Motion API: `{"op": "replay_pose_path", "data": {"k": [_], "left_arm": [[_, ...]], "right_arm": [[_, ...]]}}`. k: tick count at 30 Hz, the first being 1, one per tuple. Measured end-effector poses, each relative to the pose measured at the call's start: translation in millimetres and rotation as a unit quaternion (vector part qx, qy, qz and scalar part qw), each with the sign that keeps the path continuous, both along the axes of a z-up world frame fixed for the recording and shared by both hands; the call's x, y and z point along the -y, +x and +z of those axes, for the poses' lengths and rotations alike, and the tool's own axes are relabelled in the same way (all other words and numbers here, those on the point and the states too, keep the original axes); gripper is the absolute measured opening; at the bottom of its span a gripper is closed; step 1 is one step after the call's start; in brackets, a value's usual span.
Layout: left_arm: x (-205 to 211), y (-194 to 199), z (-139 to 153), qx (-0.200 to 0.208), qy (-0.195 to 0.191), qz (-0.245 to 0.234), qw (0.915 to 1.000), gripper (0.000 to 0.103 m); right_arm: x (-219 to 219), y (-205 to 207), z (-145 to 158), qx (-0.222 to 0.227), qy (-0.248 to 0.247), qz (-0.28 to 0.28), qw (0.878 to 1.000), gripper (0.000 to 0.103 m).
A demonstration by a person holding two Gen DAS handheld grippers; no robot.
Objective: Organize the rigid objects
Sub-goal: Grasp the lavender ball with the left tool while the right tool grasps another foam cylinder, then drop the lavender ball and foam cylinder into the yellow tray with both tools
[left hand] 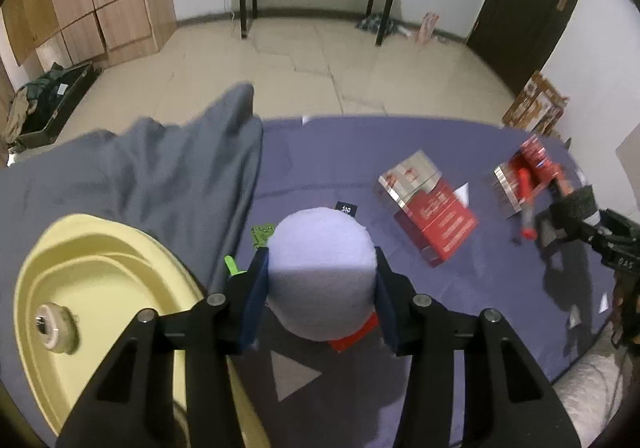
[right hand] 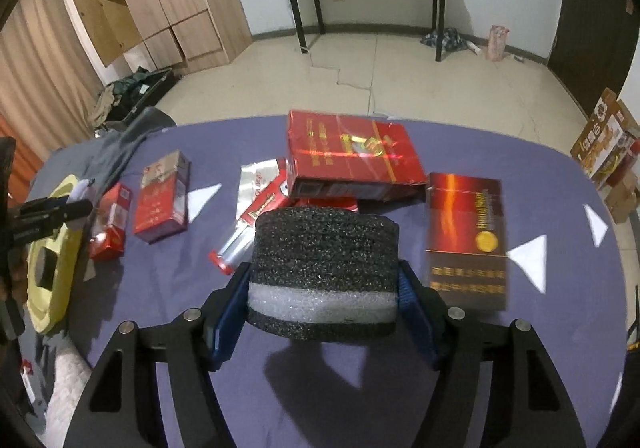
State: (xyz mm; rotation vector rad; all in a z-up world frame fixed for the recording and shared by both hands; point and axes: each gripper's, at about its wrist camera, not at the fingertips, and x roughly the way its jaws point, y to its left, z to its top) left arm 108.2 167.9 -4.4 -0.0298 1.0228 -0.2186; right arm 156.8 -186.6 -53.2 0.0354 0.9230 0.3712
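Both foam cylinders (left hand: 322,272) (right hand: 326,272) stand upright in grippers.

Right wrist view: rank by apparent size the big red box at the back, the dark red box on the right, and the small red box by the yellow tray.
1. Big red box at the back.
2. Dark red box, close behind; it lies nearer the camera, so this order is unsure.
3. Small red box, clearly smallest.
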Motion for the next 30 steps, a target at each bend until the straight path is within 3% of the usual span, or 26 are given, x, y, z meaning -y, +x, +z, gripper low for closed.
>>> {"op": "replay_pose_path", "data": {"k": [4,7,12,15,19,22,28,30], "left_arm": [[-28,-18,32,0.023,-0.017,0.013,0.9995,0.049],[-71,-41,46,0.028,-0.024,0.046,0.9983,0.049],[-146,-86,44,0.016,0.013,0.099,0.9948,0.049],[-181,-109,26,-0.006,0.030,0.119,0.9924,0.049],[-206,-126,-8,-0.030,0.034,0.134,0.9899,0.049],[-213,-138,-28,-0.036,0.019,0.141,0.9891,0.050],[-217,-127,-53,-0.043,0.009,0.125,0.9912,0.050],[-223,-122,-67,-0.064,0.002,0.143,0.9877,0.050]], "right_arm": [[3,-15,14,0.012,-0.004,0.001,1.000,0.068],[-12,-30,33,0.024,-0.001,0.020,1.000,0.068],[-105,-59,77,0.057,0.021,0.121,0.991,0.068],[-186,-71,84,0.075,0.028,0.189,0.979,0.068],[-299,-69,69,0.047,0.048,0.252,0.965,0.068],[-364,-70,53,0.053,0.023,0.289,0.956,0.068],[-429,-46,3,0.013,-0.020,0.292,0.956,0.068],[-438,-39,-10,0.008,-0.028,0.288,0.957,0.068]]}}
